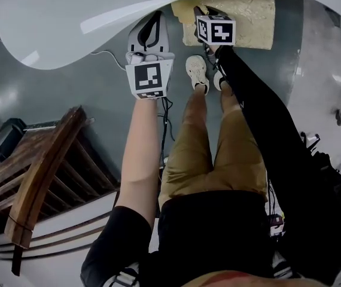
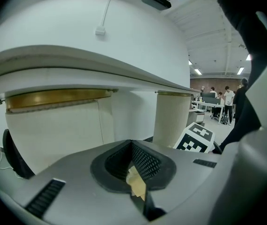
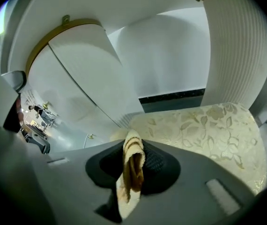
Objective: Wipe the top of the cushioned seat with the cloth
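The cushioned seat [image 3: 208, 130] has a pale yellow, leaf-patterned top; in the head view the seat [image 1: 248, 14] lies at the top, partly under the white table's rim. My right gripper [image 3: 132, 170] is shut on a folded tan cloth [image 3: 133, 165] that hangs from its jaws just short of the seat's near edge. In the head view the right gripper [image 1: 201, 12] reaches over the seat's left end. My left gripper [image 1: 151, 24] hovers over the floor to the left of the seat. In its own view the left gripper [image 2: 137, 179] is shut, with a small tan scrap [image 2: 137, 182] between the pads.
A big white round table [image 1: 69, 23] overhangs the top of the scene. A white ribbed column [image 3: 239, 46] stands behind the seat. A wooden chair [image 1: 39, 172] is at the left. A thin cable [image 1: 112, 55] runs over the grey floor. The person's shoes [image 1: 197, 72] stand near the seat.
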Available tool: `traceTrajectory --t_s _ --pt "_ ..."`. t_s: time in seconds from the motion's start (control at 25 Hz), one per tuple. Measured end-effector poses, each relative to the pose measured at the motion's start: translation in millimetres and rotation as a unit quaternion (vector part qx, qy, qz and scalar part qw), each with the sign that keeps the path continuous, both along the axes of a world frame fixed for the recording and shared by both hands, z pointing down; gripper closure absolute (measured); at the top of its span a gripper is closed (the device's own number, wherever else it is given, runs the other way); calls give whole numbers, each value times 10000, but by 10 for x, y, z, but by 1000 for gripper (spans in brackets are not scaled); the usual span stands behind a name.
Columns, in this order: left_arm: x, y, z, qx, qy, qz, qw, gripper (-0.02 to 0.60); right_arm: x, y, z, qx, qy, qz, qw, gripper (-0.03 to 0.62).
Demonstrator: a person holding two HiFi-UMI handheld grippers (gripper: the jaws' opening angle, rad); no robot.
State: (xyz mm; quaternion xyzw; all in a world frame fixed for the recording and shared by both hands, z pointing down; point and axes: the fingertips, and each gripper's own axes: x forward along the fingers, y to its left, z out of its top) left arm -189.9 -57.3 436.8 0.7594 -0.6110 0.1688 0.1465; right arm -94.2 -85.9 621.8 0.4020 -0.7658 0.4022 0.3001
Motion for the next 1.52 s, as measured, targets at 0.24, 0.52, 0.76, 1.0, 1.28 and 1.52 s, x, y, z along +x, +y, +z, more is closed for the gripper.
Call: traceTrajectory --t_s 0.24,0.52,0.76,1.0,1.28,1.52 --pt "213 -78 -38 61 26 62 10000 575 763 -152 30 39 429 451 9981 537" --pt "652 -217 -90 59 -15 199 9998 575 1850 -386 60 64 852 848 9927 537" --pt "1050 -311 -134 77 -36 279 9996 575 2710 -501 118 68 1244 989 9873 537" --pt "1302 -353 -154 65 -109 238 9996 575 3528 -547 238 -25 1861 1281 9741 537" --pt "1274 -256 -144 30 -141 163 9998 575 3884 -440 97 315 2331 1594 9588 537" --pt "1108 -101 -126 46 -139 256 9996 575 3674 -309 -121 641 2139 1627 9611 537"
